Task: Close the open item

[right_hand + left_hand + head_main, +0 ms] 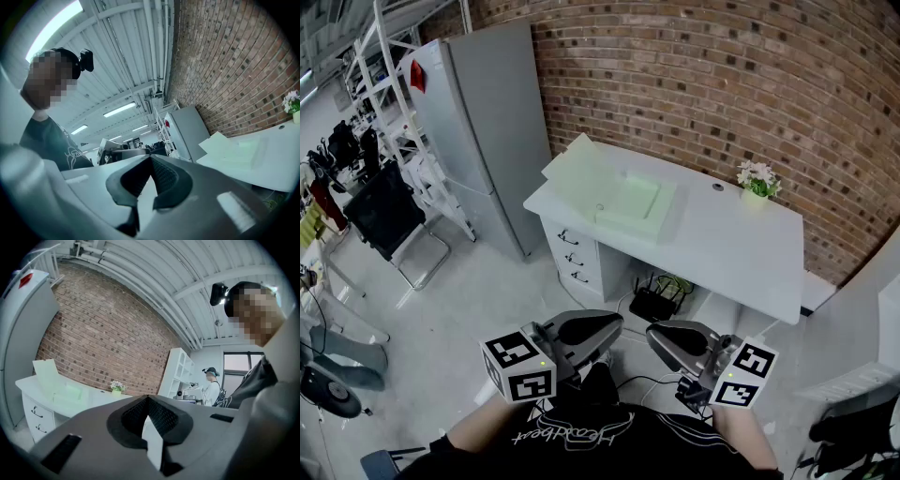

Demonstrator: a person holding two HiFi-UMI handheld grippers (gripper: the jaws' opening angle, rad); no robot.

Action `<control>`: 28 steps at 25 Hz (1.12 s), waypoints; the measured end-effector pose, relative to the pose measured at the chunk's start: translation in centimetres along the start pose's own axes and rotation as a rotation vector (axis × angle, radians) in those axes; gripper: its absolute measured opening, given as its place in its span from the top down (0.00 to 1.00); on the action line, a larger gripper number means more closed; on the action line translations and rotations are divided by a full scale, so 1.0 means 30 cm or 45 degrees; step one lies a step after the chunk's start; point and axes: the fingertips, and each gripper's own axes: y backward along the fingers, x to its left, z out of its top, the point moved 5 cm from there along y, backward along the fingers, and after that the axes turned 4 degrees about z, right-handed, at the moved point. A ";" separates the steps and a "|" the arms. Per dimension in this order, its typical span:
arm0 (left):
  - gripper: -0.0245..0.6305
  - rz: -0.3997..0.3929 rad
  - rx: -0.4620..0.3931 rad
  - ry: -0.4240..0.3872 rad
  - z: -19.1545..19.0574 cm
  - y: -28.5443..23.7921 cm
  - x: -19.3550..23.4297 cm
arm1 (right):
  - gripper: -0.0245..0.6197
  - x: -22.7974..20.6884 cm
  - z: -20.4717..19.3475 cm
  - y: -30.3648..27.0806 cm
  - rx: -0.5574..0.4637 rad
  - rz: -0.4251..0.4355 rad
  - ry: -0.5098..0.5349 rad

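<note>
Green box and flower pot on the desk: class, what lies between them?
Head view: between the open green box and the flower pot the white desk top is bare, apart from one small dark round spot near the pot.

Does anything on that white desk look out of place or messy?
Only the pale green box on the white desk stands out: its lid stands open. Nothing looks spilled or broken.

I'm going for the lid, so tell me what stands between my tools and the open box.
Nothing visible does. Only floor lies between the left tool, the right tool and the desk. The open box sits on its left half, lid up; the flower pot stands well to the right.
</note>
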 end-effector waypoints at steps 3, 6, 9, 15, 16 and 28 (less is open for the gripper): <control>0.96 0.006 0.000 0.007 0.006 0.003 0.028 | 0.96 -0.026 -0.001 -0.023 -0.008 -0.021 -0.024; 0.96 0.019 -0.015 0.015 0.011 0.005 0.067 | 0.96 -0.060 0.001 -0.054 -0.007 -0.035 -0.037; 0.96 0.026 -0.032 0.027 0.015 0.002 0.106 | 0.96 -0.090 0.005 -0.082 -0.005 -0.030 -0.033; 0.96 0.040 -0.011 0.036 0.000 -0.026 0.202 | 0.96 -0.180 -0.013 -0.118 -0.021 -0.026 -0.068; 0.96 0.040 -0.005 0.040 0.000 -0.037 0.220 | 0.96 -0.200 -0.014 -0.122 -0.022 -0.029 -0.077; 0.96 -0.022 0.088 0.071 0.104 -0.240 0.523 | 0.96 -0.531 0.064 -0.224 -0.085 -0.147 -0.144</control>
